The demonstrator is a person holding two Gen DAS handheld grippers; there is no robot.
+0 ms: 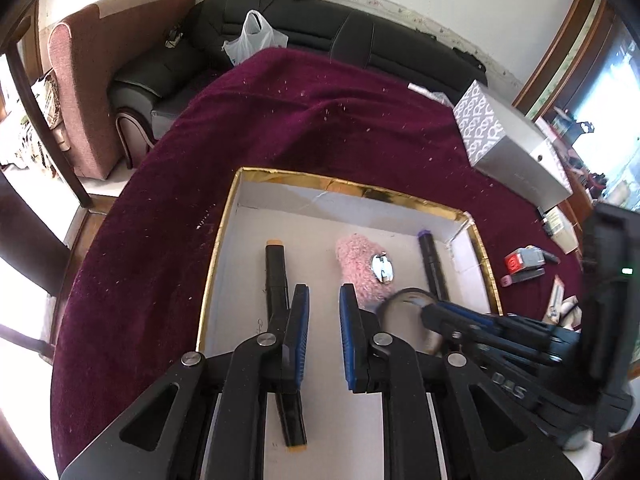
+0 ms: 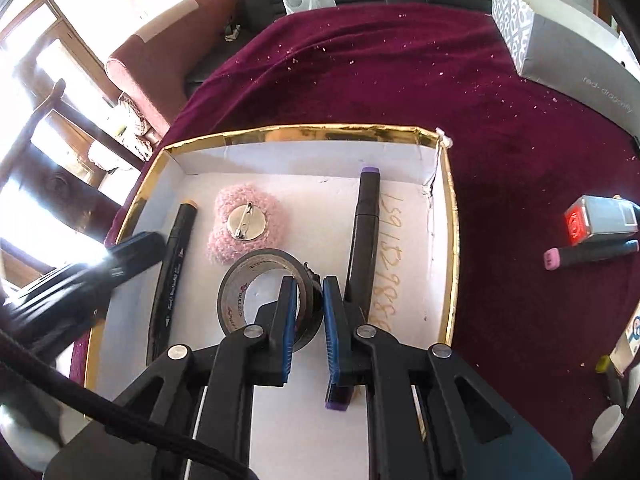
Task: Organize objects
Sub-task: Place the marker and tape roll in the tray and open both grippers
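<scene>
A white box with a gold rim lies on the maroon cloth. Inside it are a black marker with an orange cap, a pink fluffy brooch lying pin side up, and a black marker with a purple cap. My right gripper is shut on the wall of a dark tape roll, one finger inside the hole and one outside, over the box floor. In the left wrist view my left gripper hangs over the box beside the orange-capped marker, jaws close together with nothing between them.
A grey patterned carton stands at the far right of the cloth. A pink-capped marker and a small red and grey pack lie right of the box. A black sofa with a plastic bag stands behind the table.
</scene>
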